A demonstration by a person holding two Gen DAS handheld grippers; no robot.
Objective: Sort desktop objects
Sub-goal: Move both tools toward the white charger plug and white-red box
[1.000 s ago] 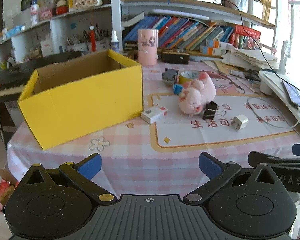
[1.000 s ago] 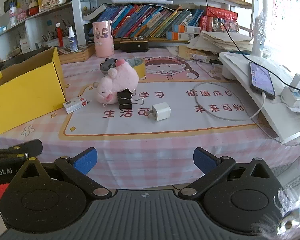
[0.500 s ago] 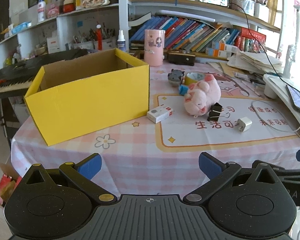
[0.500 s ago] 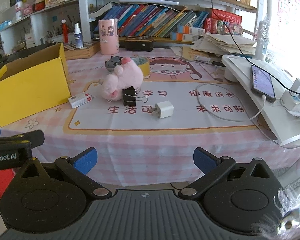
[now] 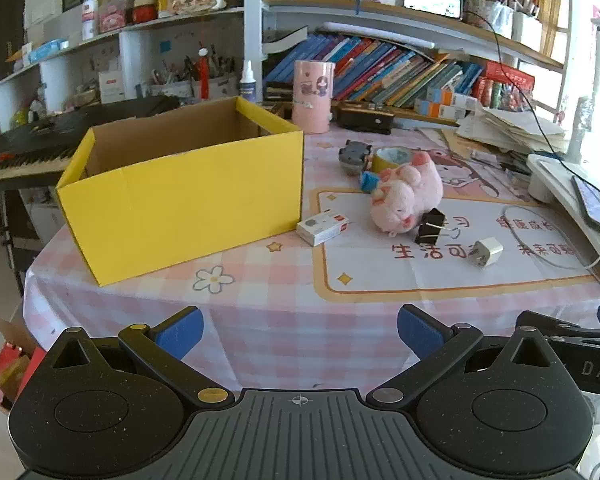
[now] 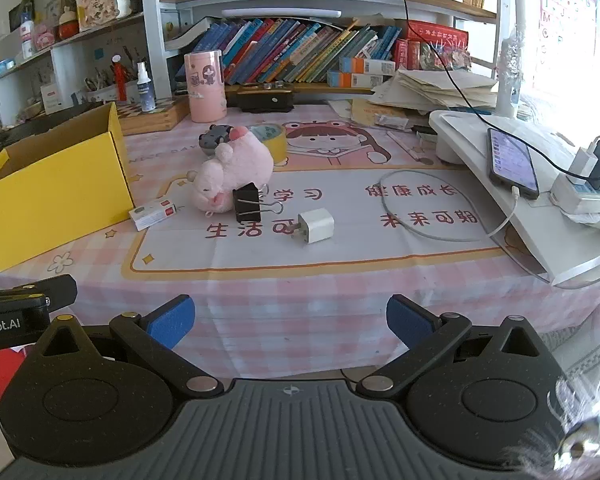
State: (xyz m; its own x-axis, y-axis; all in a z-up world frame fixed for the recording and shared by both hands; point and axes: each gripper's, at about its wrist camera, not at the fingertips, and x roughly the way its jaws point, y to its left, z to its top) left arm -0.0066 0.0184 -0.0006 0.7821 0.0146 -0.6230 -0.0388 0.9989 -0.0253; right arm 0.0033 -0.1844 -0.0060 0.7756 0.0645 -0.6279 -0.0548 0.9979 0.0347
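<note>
Left wrist view: left hand-held gripper spread wide, holding nothing, short of the table edge.
Box: open yellow cardboard box on the table's left.
Beside box: small white-and-red carton, then pink plush pig.

Right wrist view: right hand-held gripper wide open, empty.
Clip: black binder clip touching the pig.
Charger: white plug adapter near the clip.
</note>
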